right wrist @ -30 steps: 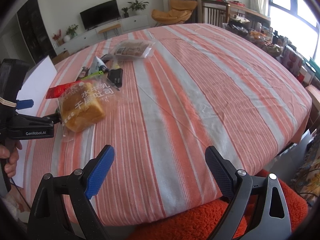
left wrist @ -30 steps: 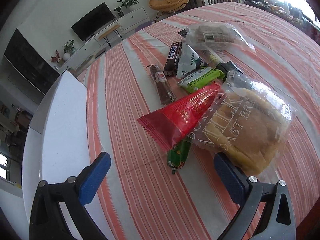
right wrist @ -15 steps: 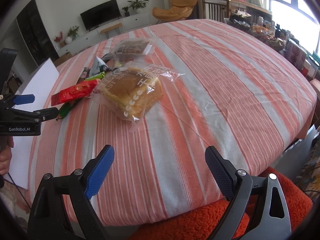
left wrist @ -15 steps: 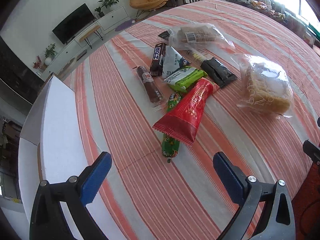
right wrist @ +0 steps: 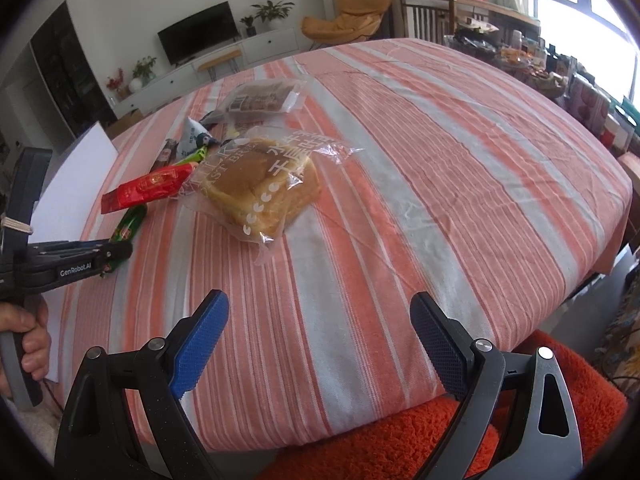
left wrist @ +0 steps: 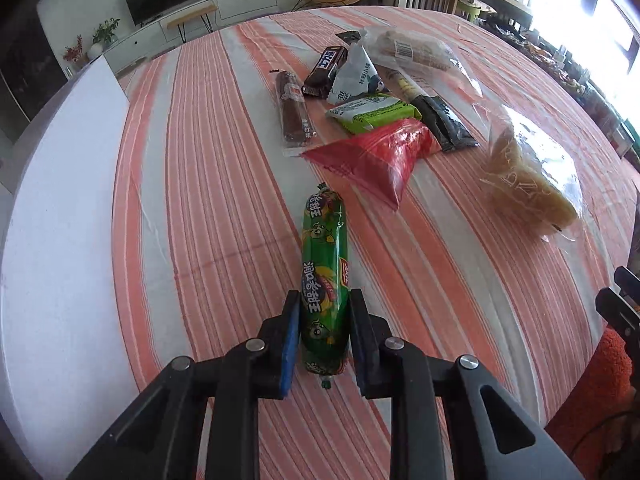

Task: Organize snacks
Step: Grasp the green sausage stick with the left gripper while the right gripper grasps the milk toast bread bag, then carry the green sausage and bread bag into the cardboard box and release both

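Note:
A green sausage stick (left wrist: 324,264) lies lengthwise on the striped tablecloth (left wrist: 208,184). My left gripper (left wrist: 325,294) is closing on its near end, and both pads touch its sides. The right wrist view shows the same gripper (right wrist: 116,252) low at the left, over the sausage (right wrist: 130,222). Further back lie a red packet (left wrist: 380,156), a green packet (left wrist: 372,112), a brown sausage (left wrist: 292,108) and a chocolate bar (left wrist: 326,70). A bagged milk bread loaf (right wrist: 264,184) rests mid-table. My right gripper (right wrist: 319,297) hangs open near the table's front edge, with nothing between its fingers.
A white board (left wrist: 60,200) covers the table's left side. A white pouch (left wrist: 358,74), a black packet (left wrist: 446,122) and a clear pastry bag (left wrist: 412,50) lie at the back of the pile. An orange fuzzy seat (right wrist: 400,440) sits below the front edge. A hand (right wrist: 28,332) grips the left handle.
The bread bag left my left gripper and now lies mid-table. That gripper then dropped toward the green sausage and its jaws came together around it. The right gripper stayed still.

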The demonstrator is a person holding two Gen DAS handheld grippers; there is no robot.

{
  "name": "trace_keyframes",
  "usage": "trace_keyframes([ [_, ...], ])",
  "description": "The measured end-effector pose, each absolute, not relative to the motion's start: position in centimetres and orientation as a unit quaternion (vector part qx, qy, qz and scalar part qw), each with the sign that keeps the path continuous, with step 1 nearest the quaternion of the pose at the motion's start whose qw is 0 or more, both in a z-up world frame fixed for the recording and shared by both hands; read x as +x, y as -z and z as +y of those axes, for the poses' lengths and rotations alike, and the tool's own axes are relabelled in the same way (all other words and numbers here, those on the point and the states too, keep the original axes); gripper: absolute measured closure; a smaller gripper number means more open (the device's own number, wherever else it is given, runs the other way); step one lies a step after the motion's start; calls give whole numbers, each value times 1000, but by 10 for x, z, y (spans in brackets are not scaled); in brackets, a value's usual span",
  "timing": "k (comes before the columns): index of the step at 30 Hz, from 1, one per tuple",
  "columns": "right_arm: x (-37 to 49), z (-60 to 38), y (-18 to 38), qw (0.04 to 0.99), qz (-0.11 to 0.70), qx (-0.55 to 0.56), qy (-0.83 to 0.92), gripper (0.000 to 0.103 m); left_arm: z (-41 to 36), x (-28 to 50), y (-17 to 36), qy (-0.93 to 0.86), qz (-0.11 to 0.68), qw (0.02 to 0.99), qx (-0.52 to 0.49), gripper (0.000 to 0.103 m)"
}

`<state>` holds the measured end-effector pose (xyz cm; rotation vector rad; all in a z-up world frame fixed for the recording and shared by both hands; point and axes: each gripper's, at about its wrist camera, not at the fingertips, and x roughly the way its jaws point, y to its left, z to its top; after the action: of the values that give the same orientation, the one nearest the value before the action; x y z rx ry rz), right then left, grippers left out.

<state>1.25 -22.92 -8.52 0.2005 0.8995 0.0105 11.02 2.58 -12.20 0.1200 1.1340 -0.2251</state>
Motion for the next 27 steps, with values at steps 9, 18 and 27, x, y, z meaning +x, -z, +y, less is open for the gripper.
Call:
trace_keyframes([
  [9, 15, -255, 94, 876, 446, 182, -24, 9, 35, 81, 128, 88, 507, 856, 58, 39],
  [18, 97, -215, 34, 854, 482, -31, -194, 9, 36, 82, 125, 103, 486, 866, 56, 80],
  [27, 188, -165, 93, 789, 571, -86, -211, 5, 40, 77, 126, 110, 472, 873, 46, 81],
])
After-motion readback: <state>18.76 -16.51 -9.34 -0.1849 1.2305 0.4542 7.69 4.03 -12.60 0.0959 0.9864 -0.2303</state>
